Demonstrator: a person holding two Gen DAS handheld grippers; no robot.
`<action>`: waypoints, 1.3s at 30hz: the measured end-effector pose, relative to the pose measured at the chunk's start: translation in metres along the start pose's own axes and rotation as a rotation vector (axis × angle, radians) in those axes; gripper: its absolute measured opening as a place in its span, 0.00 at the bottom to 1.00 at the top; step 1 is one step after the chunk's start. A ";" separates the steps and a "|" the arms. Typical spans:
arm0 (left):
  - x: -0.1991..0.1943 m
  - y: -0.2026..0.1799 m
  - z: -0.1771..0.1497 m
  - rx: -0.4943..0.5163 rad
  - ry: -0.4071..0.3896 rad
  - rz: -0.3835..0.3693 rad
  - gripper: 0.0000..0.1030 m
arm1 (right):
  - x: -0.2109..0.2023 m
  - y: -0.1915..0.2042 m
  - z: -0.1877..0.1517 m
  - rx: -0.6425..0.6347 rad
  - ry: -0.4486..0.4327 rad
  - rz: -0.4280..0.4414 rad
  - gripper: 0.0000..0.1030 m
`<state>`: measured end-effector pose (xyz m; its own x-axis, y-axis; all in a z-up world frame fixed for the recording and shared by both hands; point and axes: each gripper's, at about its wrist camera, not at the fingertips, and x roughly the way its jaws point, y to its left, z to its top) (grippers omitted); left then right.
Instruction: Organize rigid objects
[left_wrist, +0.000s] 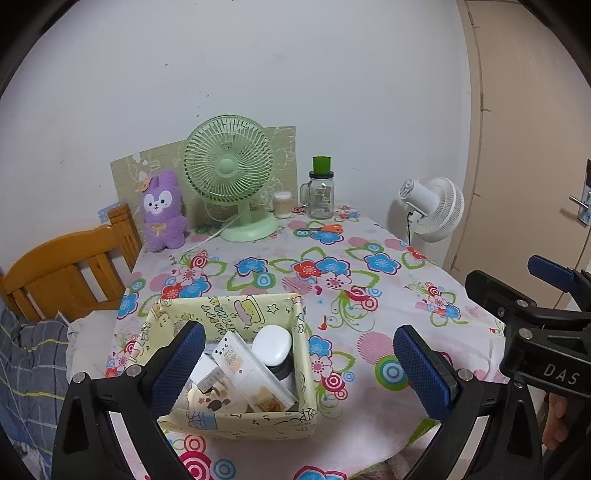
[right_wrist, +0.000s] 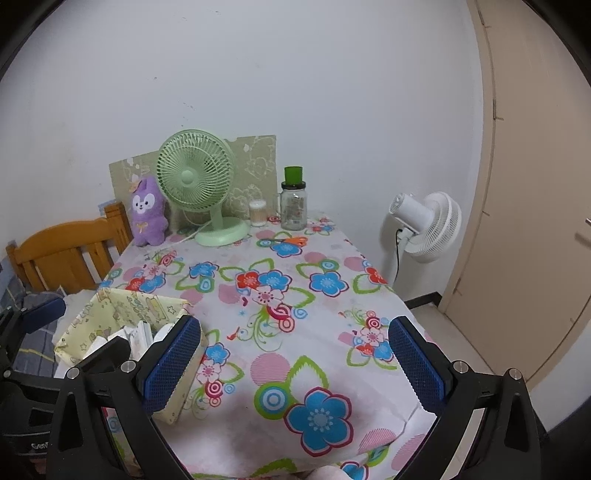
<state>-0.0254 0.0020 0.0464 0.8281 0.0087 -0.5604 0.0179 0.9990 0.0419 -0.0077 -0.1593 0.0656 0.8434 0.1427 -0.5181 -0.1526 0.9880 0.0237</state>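
Note:
A pale yellow patterned box (left_wrist: 236, 419) stands near the table's front left edge. It holds a white rounded case (left_wrist: 271, 345), a flat white packet (left_wrist: 251, 373) and other small items. It also shows in the right wrist view (right_wrist: 129, 306). My left gripper (left_wrist: 299, 365) is open and empty, its left finger in front of the box. My right gripper (right_wrist: 295, 365) is open and empty above the flowered tablecloth (right_wrist: 295, 295), right of the box. The right gripper also shows at the right edge of the left wrist view (left_wrist: 546, 314).
At the table's back stand a green fan (left_wrist: 231, 173), a purple plush rabbit (left_wrist: 162, 210), a glass jar with a green lid (left_wrist: 320, 188), a small white cup (left_wrist: 283, 203) and orange scissors (left_wrist: 321, 229). A white floor fan (left_wrist: 432, 208) stands right, a wooden chair (left_wrist: 70, 266) left.

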 end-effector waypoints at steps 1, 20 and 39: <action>0.000 -0.001 0.000 0.004 -0.001 -0.001 1.00 | 0.000 0.000 0.000 0.001 -0.001 -0.001 1.00; 0.001 0.000 -0.002 0.000 0.009 -0.015 1.00 | 0.004 0.005 -0.003 -0.016 0.006 -0.003 1.00; 0.001 0.004 -0.002 -0.004 0.013 -0.017 1.00 | 0.003 0.009 -0.004 -0.019 0.003 0.012 1.00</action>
<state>-0.0255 0.0058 0.0438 0.8202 -0.0079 -0.5720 0.0297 0.9991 0.0288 -0.0081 -0.1499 0.0610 0.8398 0.1539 -0.5206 -0.1723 0.9850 0.0132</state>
